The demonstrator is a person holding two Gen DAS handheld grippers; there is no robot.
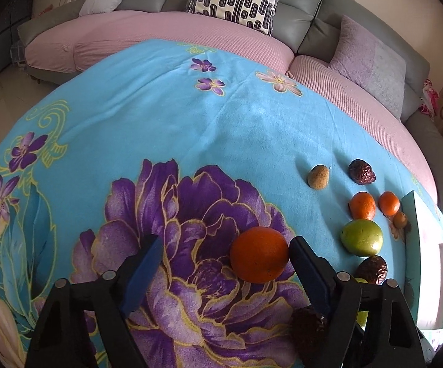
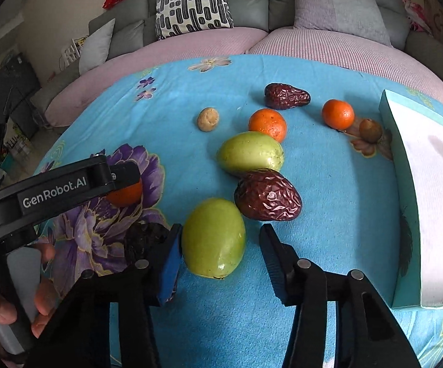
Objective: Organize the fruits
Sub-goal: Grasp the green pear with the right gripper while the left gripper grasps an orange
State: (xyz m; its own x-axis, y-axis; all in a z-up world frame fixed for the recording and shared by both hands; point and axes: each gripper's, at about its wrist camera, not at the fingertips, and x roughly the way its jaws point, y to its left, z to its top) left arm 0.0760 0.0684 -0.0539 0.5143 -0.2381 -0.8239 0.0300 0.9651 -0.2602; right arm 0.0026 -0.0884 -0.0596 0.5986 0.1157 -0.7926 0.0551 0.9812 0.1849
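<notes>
In the left wrist view my left gripper (image 1: 226, 240) is open over the blue flowered cloth (image 1: 190, 116). A large orange (image 1: 259, 254) lies between its fingers, against the right pad and far from the left one. In the right wrist view my right gripper (image 2: 221, 230) is open around a green fruit (image 2: 213, 237); the left pad touches it, the right pad stands apart. That view also shows the left gripper's finger (image 2: 114, 178) beside the same orange (image 2: 126, 194).
Beyond the right gripper lie a wrinkled dark red date (image 2: 267, 194), a second green fruit (image 2: 250, 153), two oranges (image 2: 267, 124) (image 2: 337, 113), another date (image 2: 287, 95), a tan fruit (image 2: 208, 118) and a small brown one (image 2: 370, 130). A teal box (image 2: 405, 184) stands right. A sofa (image 1: 252, 40) lies behind.
</notes>
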